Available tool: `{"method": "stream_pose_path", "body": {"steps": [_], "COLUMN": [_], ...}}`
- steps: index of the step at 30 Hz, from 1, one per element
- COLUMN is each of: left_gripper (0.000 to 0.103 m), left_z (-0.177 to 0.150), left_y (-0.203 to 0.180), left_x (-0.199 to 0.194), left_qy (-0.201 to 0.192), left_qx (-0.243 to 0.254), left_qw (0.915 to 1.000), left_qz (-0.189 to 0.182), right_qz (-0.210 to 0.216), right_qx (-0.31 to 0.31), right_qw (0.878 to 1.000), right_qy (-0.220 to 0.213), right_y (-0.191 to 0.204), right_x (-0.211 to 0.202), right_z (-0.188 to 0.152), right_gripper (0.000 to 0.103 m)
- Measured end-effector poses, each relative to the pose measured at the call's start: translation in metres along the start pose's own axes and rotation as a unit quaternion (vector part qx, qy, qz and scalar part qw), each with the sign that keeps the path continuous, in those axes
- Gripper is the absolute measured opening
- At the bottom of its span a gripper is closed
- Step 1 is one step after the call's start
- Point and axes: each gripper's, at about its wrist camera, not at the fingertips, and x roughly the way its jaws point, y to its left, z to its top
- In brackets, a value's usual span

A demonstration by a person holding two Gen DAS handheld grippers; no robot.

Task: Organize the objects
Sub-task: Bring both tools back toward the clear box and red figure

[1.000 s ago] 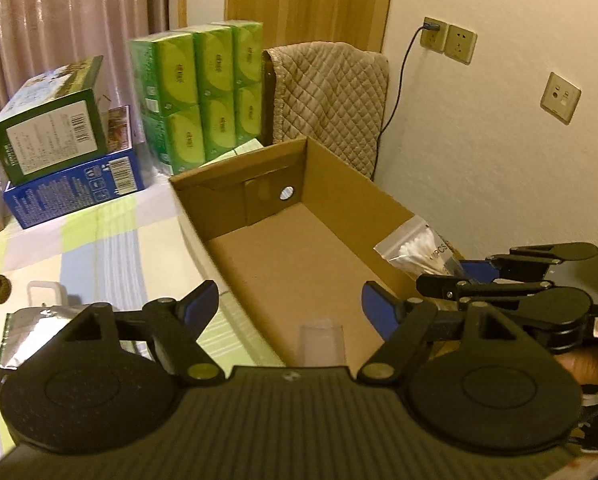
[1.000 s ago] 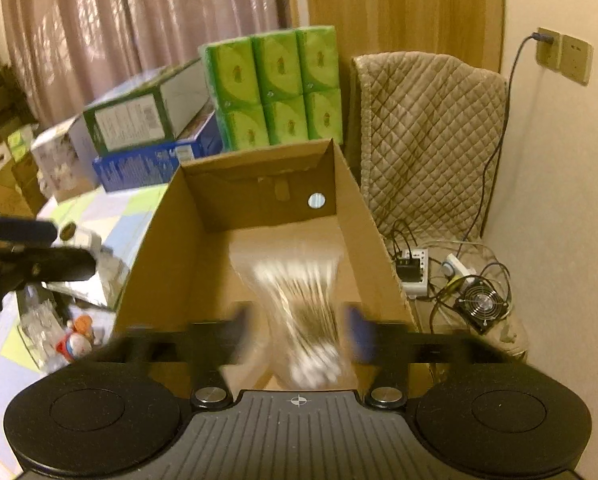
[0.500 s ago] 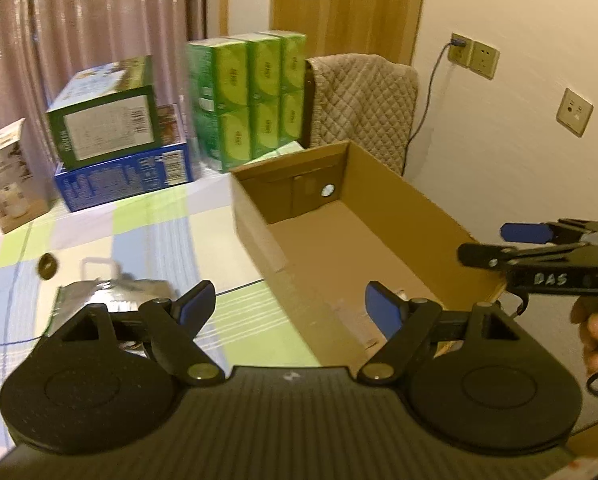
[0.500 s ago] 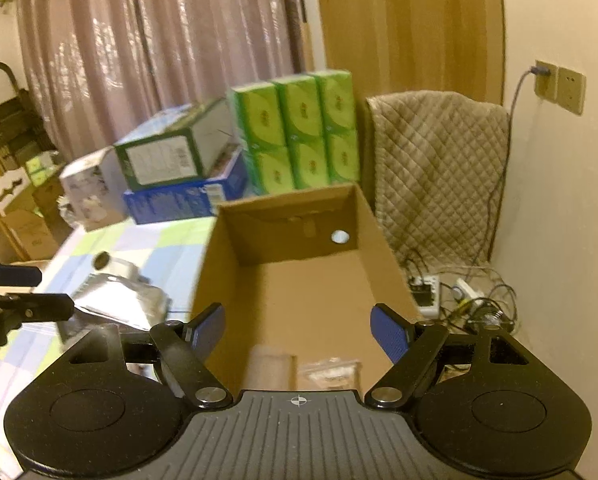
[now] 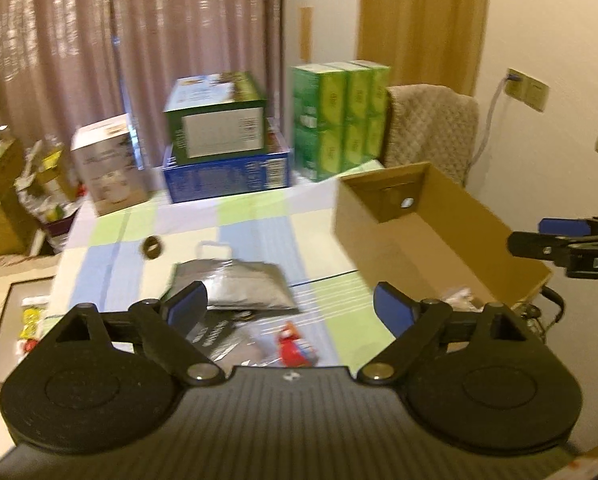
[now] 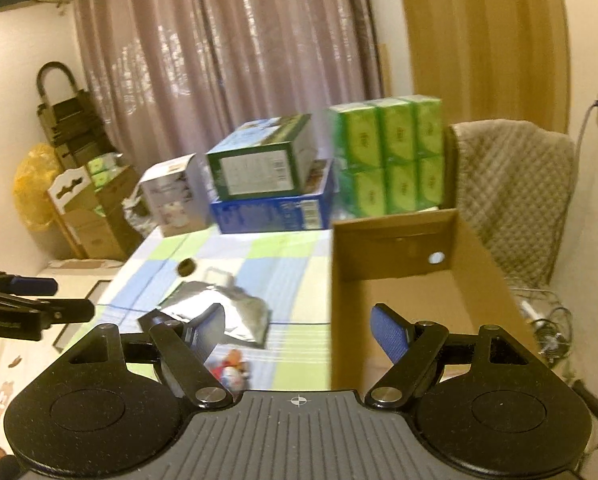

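Observation:
An open cardboard box (image 5: 455,236) stands at the table's right side; it also shows in the right wrist view (image 6: 411,284). A clear bag (image 5: 459,298) lies inside at its near end. A silver foil pouch (image 5: 235,286) lies on the checked cloth, also in the right wrist view (image 6: 219,312). A small red packet (image 5: 293,342) lies near me. My left gripper (image 5: 291,310) is open and empty above the pouch and packet. My right gripper (image 6: 299,330) is open and empty over the box's left wall; it shows at the right in the left wrist view (image 5: 559,240).
Green tissue packs (image 5: 339,116), a green carton (image 5: 219,120) on a blue box (image 5: 227,176) and a white box (image 5: 107,164) stand at the table's back. A small dark round thing (image 5: 152,246) lies on the cloth. A quilted chair (image 6: 511,192) is behind the cardboard box.
My right gripper opened and let the clear bag of cotton swabs drop into the box. Both grippers then pulled back and up; the left one swung left toward the pouch.

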Motion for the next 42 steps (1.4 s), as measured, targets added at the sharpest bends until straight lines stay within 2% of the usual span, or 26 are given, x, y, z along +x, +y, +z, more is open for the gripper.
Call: {"method": "stream_pose_path", "body": {"steps": [5, 12, 18, 24, 28, 35, 42], "left_gripper": [0.088, 0.088, 0.088, 0.088, 0.088, 0.088, 0.088], "left_z": [-0.018, -0.047, -0.066, -0.071, -0.075, -0.092, -0.106], "left_y": [0.038, 0.064, 0.079, 0.079, 0.084, 0.091, 0.107], "left_x": [0.012, 0.034, 0.048, 0.072, 0.083, 0.089, 0.115], "left_qy": [0.016, 0.022, 0.025, 0.028, 0.030, 0.048, 0.066], "left_qx": [-0.020, -0.021, -0.047, -0.039, -0.051, -0.038, -0.057], "left_qw": [0.9993, 0.9980, 0.9971, 0.9968, 0.9958, 0.9945, 0.9940], "left_qz": [0.026, 0.056, 0.055, 0.064, 0.069, 0.084, 0.067], "right_qz": [0.016, 0.038, 0.052, 0.061, 0.076, 0.080, 0.089], "right_qx": [-0.008, -0.021, -0.024, -0.049, -0.077, -0.059, -0.041], "right_qw": [1.000, 0.999, 0.998, 0.997, 0.994, 0.992, 0.992], "right_qy": [-0.001, -0.016, 0.000, 0.013, 0.017, 0.073, 0.083], "right_y": [0.021, 0.041, 0.048, 0.049, 0.055, 0.053, 0.050], "right_x": [0.020, 0.042, 0.069, 0.096, 0.115, 0.154, 0.181], "right_z": [-0.011, -0.035, -0.056, -0.075, -0.089, -0.108, -0.110], "right_gripper": [0.077, 0.077, 0.077, 0.077, 0.077, 0.077, 0.077]}}
